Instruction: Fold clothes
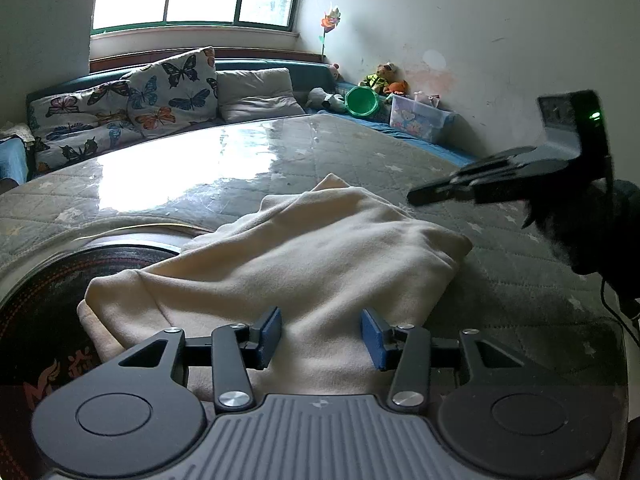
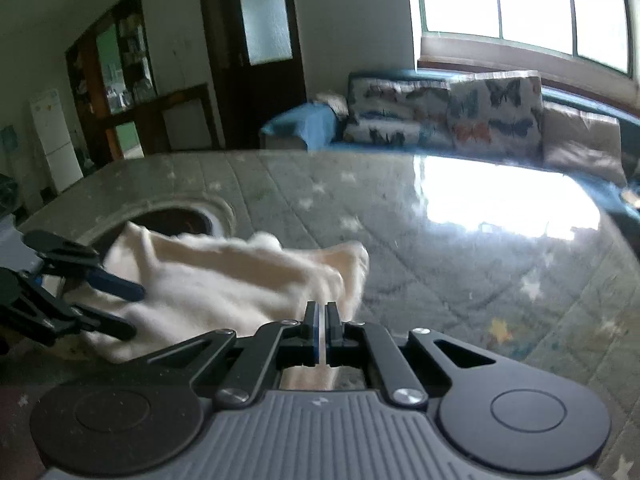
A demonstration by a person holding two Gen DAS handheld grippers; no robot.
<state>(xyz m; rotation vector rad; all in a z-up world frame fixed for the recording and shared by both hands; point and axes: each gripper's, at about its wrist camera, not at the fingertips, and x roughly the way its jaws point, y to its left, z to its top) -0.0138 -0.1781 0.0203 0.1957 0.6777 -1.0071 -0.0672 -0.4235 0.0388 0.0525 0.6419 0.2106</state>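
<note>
A cream garment (image 1: 304,256) lies folded in a bundle on a round table with a quilted star-print cover under glass (image 1: 500,280). My left gripper (image 1: 322,338) is open, its blue pads over the near edge of the garment with cloth between them. My right gripper (image 2: 322,316) is shut with nothing visibly held, and hovers above the table at the garment's right edge (image 2: 224,280). It also shows in the left wrist view (image 1: 420,196), above the far right corner of the garment. The left gripper shows at the left of the right wrist view (image 2: 128,308).
A round dark opening (image 1: 60,300) in the table cover lies left of the garment. A sofa with butterfly cushions (image 1: 132,108) runs under the window behind. Soft toys, a green bucket (image 1: 362,101) and a plastic box (image 1: 420,116) sit at the back right.
</note>
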